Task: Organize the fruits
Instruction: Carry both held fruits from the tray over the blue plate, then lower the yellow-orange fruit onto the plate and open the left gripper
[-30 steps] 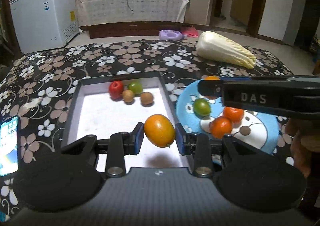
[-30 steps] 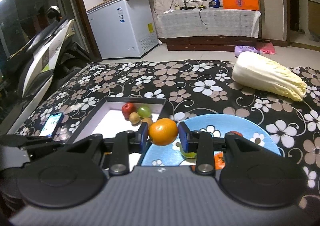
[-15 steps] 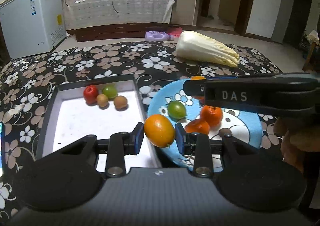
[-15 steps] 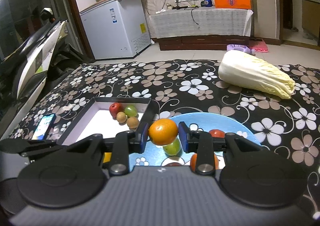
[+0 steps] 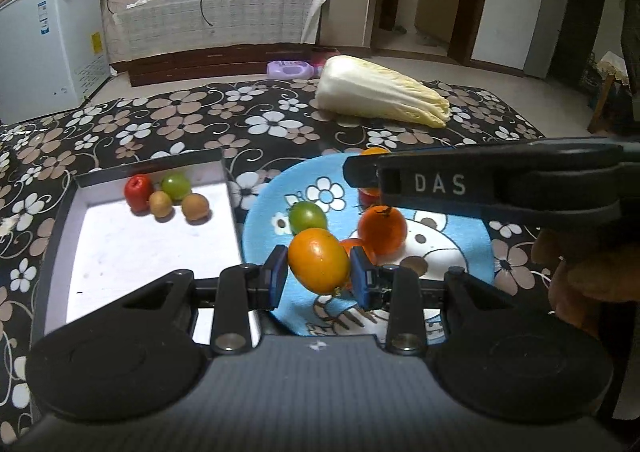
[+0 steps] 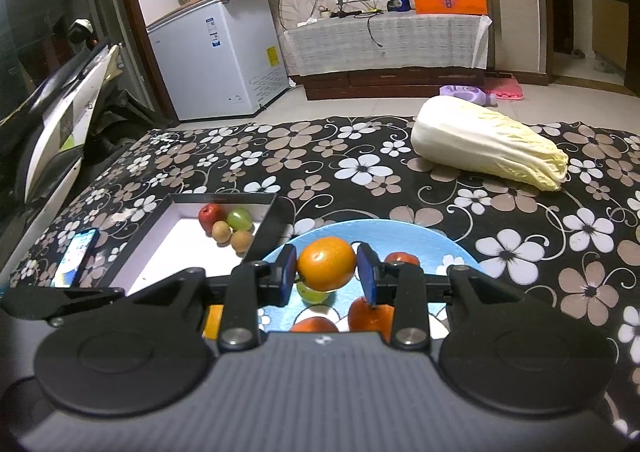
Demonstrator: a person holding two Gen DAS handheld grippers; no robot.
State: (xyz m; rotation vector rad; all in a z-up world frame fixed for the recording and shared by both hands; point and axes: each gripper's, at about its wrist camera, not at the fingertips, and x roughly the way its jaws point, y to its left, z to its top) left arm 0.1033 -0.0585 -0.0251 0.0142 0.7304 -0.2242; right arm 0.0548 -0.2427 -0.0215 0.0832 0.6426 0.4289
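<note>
My left gripper point(image 5: 319, 278) is shut on an orange oval fruit point(image 5: 318, 260) and holds it above the near left part of the blue plate point(image 5: 476, 248). My right gripper point(image 6: 326, 276) is shut on a round orange point(image 6: 326, 268) above the same plate point(image 6: 448, 244). A green fruit point(image 5: 307, 215) and an orange tomato-like fruit point(image 5: 382, 229) lie on the plate. The white tray point(image 5: 132, 248) holds a red fruit point(image 5: 138, 190), a green one point(image 5: 175, 185) and two brown ones point(image 5: 195, 207) at its far end.
A napa cabbage point(image 5: 380, 98) lies at the table's far right. A phone point(image 6: 76, 256) lies left of the tray. The right gripper's body point(image 5: 500, 182) crosses the left wrist view over the plate. A white freezer point(image 6: 224, 60) stands beyond the table.
My left gripper has carried the oval fruit rightward from over the tray to over the plate. My right gripper has moved forward over the plate with its orange.
</note>
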